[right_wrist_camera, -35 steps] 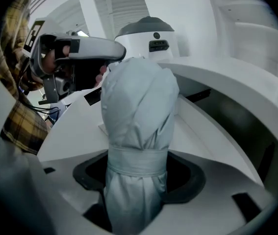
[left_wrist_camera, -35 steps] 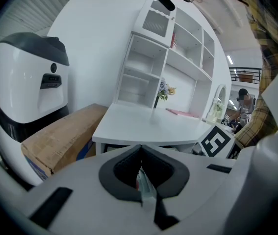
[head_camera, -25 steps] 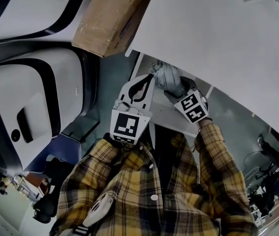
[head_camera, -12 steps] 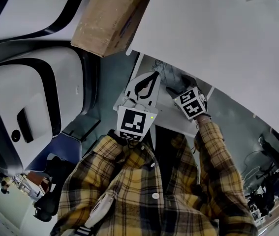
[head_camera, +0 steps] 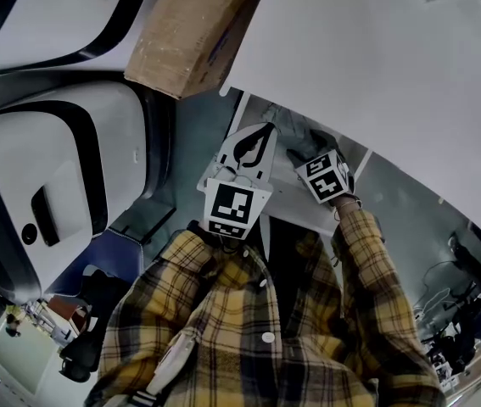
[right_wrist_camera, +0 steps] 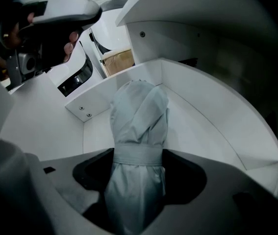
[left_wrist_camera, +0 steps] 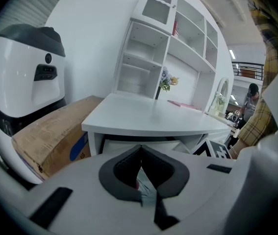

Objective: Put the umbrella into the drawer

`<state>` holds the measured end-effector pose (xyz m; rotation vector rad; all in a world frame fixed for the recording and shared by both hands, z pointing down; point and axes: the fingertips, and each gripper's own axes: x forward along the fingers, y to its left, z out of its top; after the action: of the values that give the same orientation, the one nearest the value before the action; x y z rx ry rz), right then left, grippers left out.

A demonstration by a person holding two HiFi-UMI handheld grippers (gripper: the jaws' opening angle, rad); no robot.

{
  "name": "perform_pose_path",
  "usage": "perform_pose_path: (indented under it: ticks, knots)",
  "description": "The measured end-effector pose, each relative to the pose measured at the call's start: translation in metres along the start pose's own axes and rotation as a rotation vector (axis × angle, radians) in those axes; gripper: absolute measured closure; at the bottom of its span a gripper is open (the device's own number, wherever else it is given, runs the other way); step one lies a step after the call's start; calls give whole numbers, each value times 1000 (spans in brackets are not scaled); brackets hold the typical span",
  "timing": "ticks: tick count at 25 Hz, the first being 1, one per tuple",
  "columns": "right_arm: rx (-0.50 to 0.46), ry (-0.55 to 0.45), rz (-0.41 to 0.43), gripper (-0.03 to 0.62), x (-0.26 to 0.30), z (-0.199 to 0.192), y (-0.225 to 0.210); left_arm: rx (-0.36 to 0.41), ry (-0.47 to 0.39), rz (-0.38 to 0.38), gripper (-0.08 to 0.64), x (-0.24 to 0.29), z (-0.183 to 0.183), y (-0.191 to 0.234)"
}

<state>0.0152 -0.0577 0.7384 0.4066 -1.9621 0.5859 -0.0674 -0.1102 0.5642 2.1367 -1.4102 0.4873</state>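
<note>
Head view, L to R.
- White-and-black machine (head_camera: 45, 168) at 9 o'clock and cardboard box (head_camera: 193, 28) at 11 o'clock, both clear of the work.
- Left gripper (head_camera: 264, 132): clenched, jaws tip to tip, nothing gripped as far as I can tell. It sits just at 9 o'clock of the umbrella, over the drawer's near edge.
- Right gripper (right_wrist_camera: 138, 166): clamped round the folded grey umbrella (right_wrist_camera: 139, 116) just below its strap. The umbrella's nose points to 12 o'clock, inside the open drawer (right_wrist_camera: 212, 116). Can't tell whether it touches the floor.
- Desk (head_camera: 367, 75) top overhangs the drawer at 1 o'clock.

Risks (judgement):
1. Let go too high and the umbrella drops and rolls, prob. toward the side wall.
2. Tail end is unseen behind the jaws. If it overhangs the front edge, the drawer may not shut.
3. Loose fabric could snag a jaw on release and drag the umbrella back out.
4. Lifting the wrist could knock the desk's underside.
</note>
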Motion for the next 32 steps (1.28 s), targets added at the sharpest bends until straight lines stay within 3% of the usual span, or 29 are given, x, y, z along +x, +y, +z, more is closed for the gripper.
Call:
perform_pose_path:
  ticks: [17, 32]
  knots:
    - [24, 58, -4, 284, 1, -3, 0, 4, -14, 2, 540, -9, 0, 3]
    - [17, -10, -73, 284, -30, 13, -3, 5, -60, 9, 540, -16, 19, 3]
